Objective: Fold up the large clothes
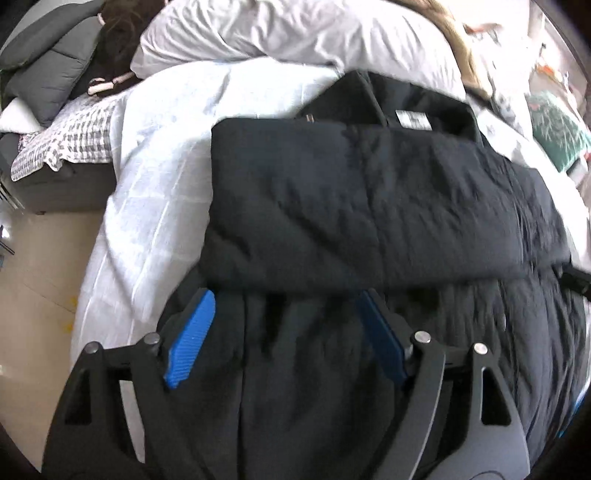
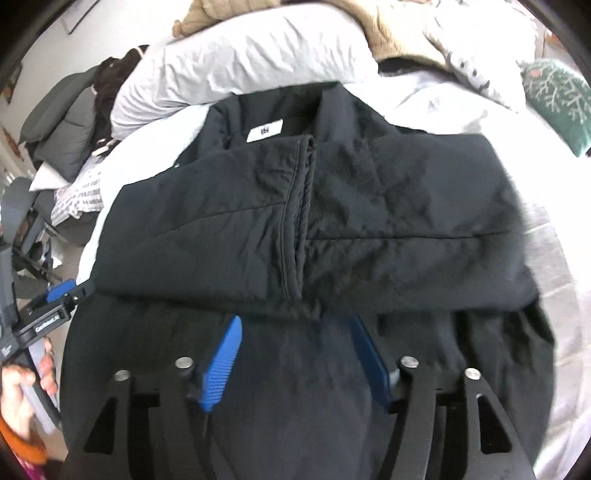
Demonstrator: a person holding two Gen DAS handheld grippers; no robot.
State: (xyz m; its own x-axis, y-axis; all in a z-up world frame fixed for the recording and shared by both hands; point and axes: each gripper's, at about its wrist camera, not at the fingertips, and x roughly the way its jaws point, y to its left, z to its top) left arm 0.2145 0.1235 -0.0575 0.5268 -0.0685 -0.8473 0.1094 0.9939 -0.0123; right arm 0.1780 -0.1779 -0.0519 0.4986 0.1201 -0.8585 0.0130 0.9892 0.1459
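Note:
A black padded jacket (image 1: 369,206) lies front up on the white bed sheet (image 1: 155,177), its collar and white label (image 2: 264,131) at the far side. Both sleeves are folded across the chest and meet at a seam (image 2: 295,229). My left gripper (image 1: 285,295) hovers over the jacket's lower part, just below the folded sleeve's edge, jaws open and pinching nothing. My right gripper (image 2: 295,321) stands likewise below the sleeve edge, open, with only the jacket's body beneath it. The left gripper's blue finger (image 2: 61,290) and the hand (image 2: 22,387) holding it show at the left of the right wrist view.
A crumpled white duvet (image 2: 240,62) lies behind the collar, with beige clothing (image 2: 380,33) on top. A green patterned cushion (image 2: 557,99) sits far right. Grey quilted bedding (image 1: 48,70) and a checked cloth (image 1: 70,140) lie left of the bed, above pale floor (image 1: 37,280).

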